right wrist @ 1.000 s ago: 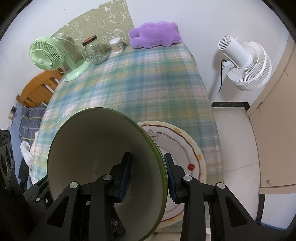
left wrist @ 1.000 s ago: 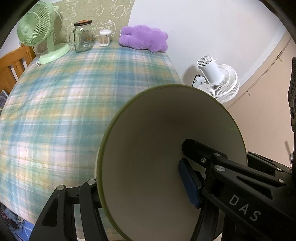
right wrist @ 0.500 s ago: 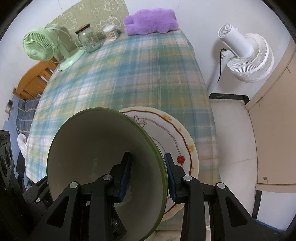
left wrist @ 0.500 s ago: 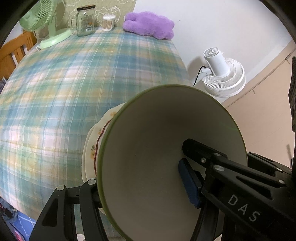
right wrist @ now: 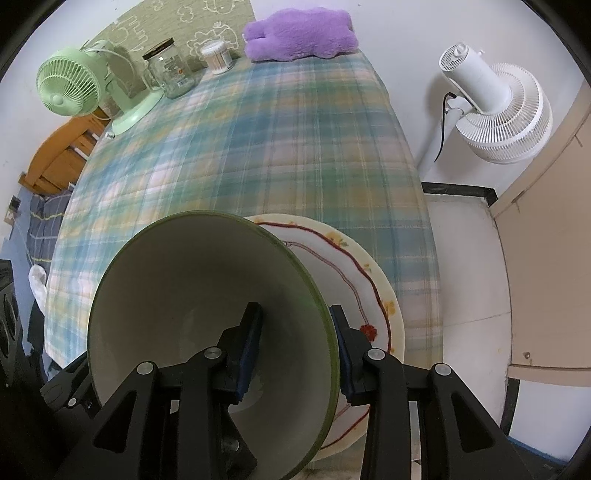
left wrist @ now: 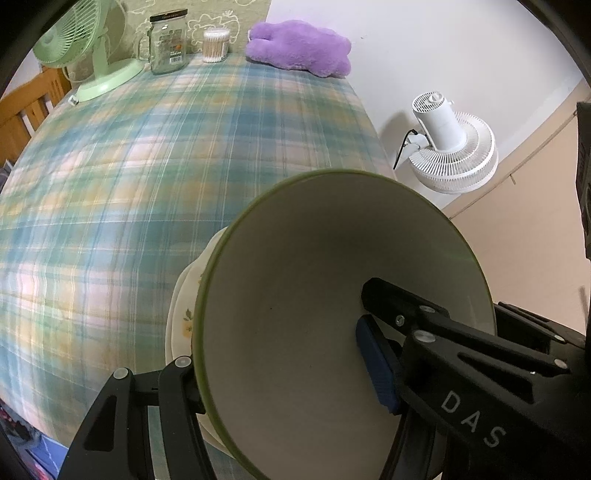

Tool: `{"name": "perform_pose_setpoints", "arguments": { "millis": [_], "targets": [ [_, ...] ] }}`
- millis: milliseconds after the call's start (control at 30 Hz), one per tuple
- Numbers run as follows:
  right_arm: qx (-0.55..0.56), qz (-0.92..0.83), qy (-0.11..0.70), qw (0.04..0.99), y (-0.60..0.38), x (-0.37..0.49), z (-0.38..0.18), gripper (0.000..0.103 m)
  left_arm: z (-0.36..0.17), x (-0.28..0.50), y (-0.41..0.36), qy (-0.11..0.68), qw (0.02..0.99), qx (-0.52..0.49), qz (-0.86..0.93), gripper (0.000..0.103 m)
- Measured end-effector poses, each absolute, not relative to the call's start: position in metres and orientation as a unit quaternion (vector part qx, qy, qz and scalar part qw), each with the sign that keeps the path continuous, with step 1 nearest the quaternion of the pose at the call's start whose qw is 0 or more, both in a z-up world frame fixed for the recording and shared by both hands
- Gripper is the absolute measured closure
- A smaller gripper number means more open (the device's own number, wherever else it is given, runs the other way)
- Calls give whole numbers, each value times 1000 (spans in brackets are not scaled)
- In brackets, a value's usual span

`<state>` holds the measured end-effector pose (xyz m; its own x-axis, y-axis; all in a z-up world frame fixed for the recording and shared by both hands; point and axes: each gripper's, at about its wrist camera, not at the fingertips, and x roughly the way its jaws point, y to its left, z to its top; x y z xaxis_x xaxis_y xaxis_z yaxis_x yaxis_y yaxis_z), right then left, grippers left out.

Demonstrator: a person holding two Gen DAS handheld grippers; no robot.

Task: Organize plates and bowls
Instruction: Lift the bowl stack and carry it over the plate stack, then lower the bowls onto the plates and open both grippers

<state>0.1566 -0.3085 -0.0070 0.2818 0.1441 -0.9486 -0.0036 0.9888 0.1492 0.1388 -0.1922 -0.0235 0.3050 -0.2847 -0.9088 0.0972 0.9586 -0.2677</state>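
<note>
Two grippers had lowered the bowl [left wrist: 295, 288] close over the plate [left wrist: 183, 317] beneath them: the left gripper [left wrist: 273, 347] straddled its wall, jaws wide, grip unconfirmed, while the right gripper [right wrist: 297, 332] was opening its jaws about the opposite wall, indicating release.

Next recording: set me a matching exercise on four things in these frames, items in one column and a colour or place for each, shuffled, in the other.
Items:
1. bowl
2. plate
3. plush toy
4. white fan

Descriptions:
A. purple, at the table's far edge
B. on the floor, past the table's side
C. cream with a red line and flowers, lying on the tablecloth
D. green-rimmed, held at its wall by a claw

Pairs: 1-D, 2-C, 3-A, 4-B
</note>
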Motion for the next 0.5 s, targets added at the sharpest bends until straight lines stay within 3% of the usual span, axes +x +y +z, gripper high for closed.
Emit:
{"name": "perform_pose_setpoints", "arguments": {
  "millis": [233, 300, 400, 467, 500],
  "targets": [
    [66, 49, 590, 803, -311, 154, -8, 60, -22, 139, -195, 572, 810, -64, -114, 35],
    [68, 49, 587, 805, -312, 151, -8, 60, -22, 138, -197, 569, 814, -53, -105, 29],
    [68, 38, 582, 809, -317, 148, -10, 48, -21, 134, -198, 562, 820, -45, -94, 24],
    [62, 23, 580, 812, -319, 147, -11, 34, -21, 133, -200, 558, 825, -37, -79, 20],
    [61, 21, 579, 813, -320, 146, -11, 33, -21, 132, -200, 556, 827, -36, -77, 20]
  ]
}}
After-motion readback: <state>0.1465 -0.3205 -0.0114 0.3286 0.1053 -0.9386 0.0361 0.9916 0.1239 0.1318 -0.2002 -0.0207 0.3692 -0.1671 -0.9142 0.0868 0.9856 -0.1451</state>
